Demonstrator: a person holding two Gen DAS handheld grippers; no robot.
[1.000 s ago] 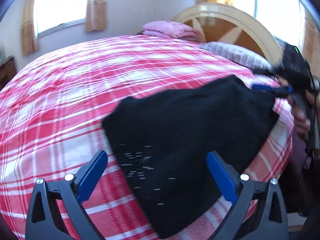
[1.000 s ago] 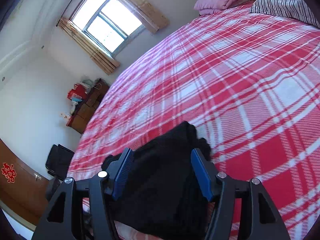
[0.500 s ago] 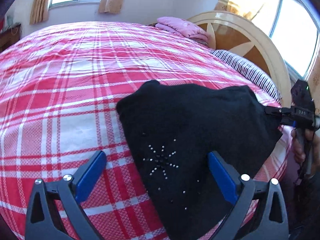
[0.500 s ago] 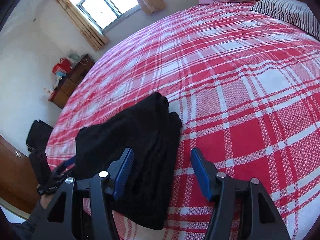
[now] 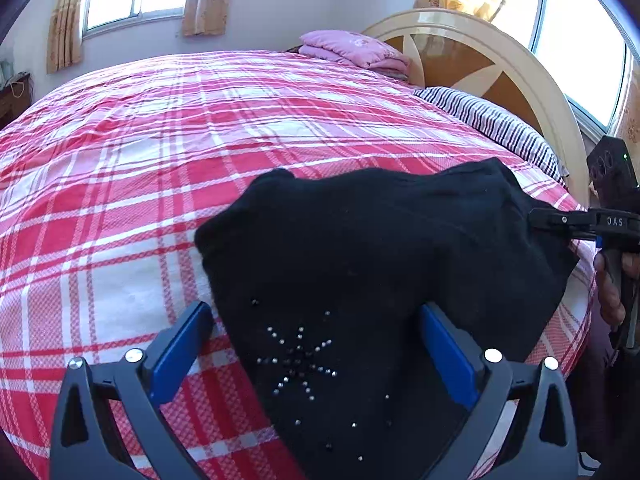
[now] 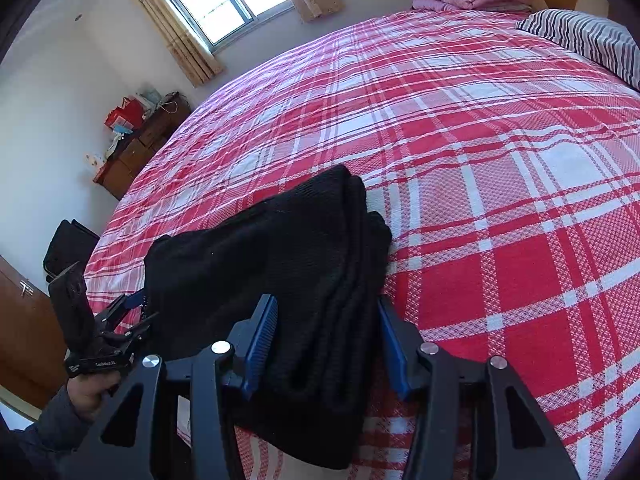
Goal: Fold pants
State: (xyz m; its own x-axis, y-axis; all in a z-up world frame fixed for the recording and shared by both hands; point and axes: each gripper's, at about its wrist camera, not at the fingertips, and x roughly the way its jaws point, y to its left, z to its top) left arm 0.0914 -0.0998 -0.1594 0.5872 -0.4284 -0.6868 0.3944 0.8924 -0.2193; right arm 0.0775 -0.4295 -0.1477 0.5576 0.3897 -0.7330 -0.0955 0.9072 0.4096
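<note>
Black pants (image 5: 380, 264) lying folded at the near edge of the plaid bed (image 5: 160, 152) | right gripper (image 6: 326, 344) jaws closing around the stacked fold edge | left gripper (image 5: 316, 356) jaws standing wide, studded end between, ungripped | step: gripping for next fold; needs both ends pinched, lifted together.

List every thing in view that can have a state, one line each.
black pants: folded into a layered bundle, lying on the bed near its edge
left gripper: open, straddling the pants
right gripper: jaws closing, pants' folded edge between them
plaid bedspread: spread over the bed
pink blanket: folded, by the headboard
</note>
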